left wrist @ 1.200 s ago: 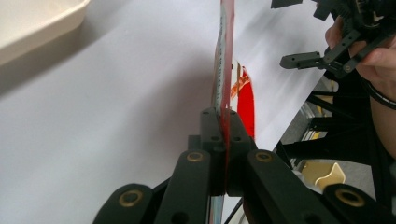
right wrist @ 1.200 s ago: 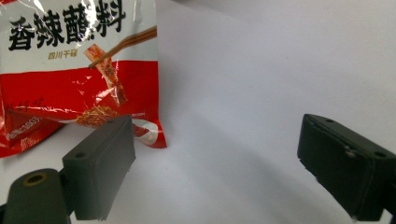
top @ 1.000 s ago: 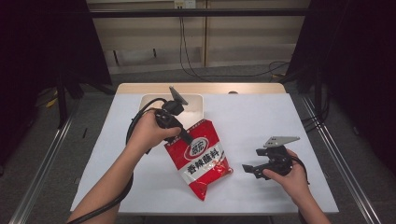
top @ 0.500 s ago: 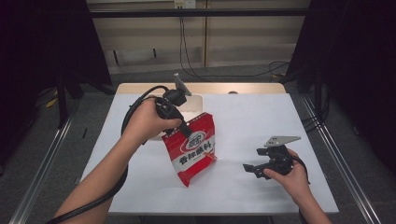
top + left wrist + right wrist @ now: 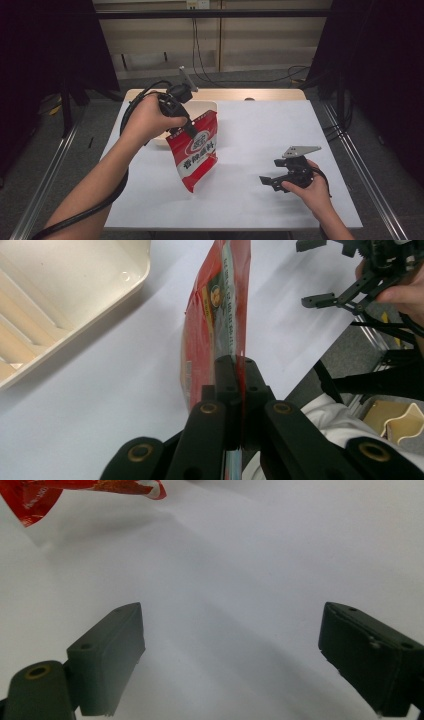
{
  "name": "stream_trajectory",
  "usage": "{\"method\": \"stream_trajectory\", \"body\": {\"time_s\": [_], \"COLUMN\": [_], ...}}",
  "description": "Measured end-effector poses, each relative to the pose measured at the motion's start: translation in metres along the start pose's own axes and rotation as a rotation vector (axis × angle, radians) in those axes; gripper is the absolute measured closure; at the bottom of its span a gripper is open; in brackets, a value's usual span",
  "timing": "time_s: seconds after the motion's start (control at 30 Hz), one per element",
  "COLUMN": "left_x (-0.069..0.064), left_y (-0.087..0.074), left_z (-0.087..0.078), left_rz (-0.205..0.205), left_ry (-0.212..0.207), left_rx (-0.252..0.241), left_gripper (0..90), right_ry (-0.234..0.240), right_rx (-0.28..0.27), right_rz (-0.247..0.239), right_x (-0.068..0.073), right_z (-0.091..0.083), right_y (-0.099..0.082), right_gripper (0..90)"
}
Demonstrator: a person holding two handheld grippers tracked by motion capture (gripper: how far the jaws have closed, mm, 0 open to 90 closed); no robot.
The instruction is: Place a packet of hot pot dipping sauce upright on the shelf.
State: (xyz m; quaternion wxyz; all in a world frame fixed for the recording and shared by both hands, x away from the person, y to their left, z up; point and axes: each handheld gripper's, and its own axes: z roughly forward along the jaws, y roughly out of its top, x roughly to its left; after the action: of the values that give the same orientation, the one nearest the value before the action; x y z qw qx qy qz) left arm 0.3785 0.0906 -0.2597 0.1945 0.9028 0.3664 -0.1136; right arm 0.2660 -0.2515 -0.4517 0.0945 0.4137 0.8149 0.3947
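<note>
The white table (image 5: 260, 150) spreads under both my hands, and most of its surface is bare. At its far left edge sits the cream tray (image 5: 210, 106), ribbed inside as my left gripper view shows (image 5: 60, 305), with nothing in the part of it I can see. It lies just behind the red snack bag (image 5: 196, 150), and the bag hangs between me and the tray's near rim.

I hold that bag with my left gripper (image 5: 191, 131): the jaws are pinched tight on the bag's upper edge, a thin seam of red film (image 5: 239, 390) squeezed between the two black pads. The bag hangs tilted from that grip, its lower corner down by the table, left of centre.

My right gripper (image 5: 272, 182) sits low over the near right part of the table, well apart from the bag. Its jaws stand wide with nothing between them, only white tabletop (image 5: 225, 605) ahead and a scrap of the bag's red corner (image 5: 30, 500) at the upper left.
</note>
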Motion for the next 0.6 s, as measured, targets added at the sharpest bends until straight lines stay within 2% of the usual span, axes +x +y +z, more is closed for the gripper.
{"method": "stream_trajectory", "body": {"time_s": [0.13, 0.33, 0.6], "left_x": [-0.001, -0.002, 0.001], "left_y": [0.001, 0.004, 0.009], "left_z": [-0.008, -0.016, -0.026], "left_rz": [0.009, 0.005, -0.002], "left_ry": [-0.004, 0.022, 0.026], "left_rx": [-0.008, -0.007, -0.015], "left_gripper": [90.0, 90.0, 90.0], "right_ry": [-0.001, 0.002, -0.002], "right_rx": [0.001, 0.001, 0.0], "right_rz": [-0.001, -0.005, -0.004], "right_x": [0.0, 0.001, 0.001], "right_z": [0.0, 0.001, 0.0], "right_y": [0.0, 0.0, 0.0], "right_gripper": [10.7, 10.5, 9.3]}}
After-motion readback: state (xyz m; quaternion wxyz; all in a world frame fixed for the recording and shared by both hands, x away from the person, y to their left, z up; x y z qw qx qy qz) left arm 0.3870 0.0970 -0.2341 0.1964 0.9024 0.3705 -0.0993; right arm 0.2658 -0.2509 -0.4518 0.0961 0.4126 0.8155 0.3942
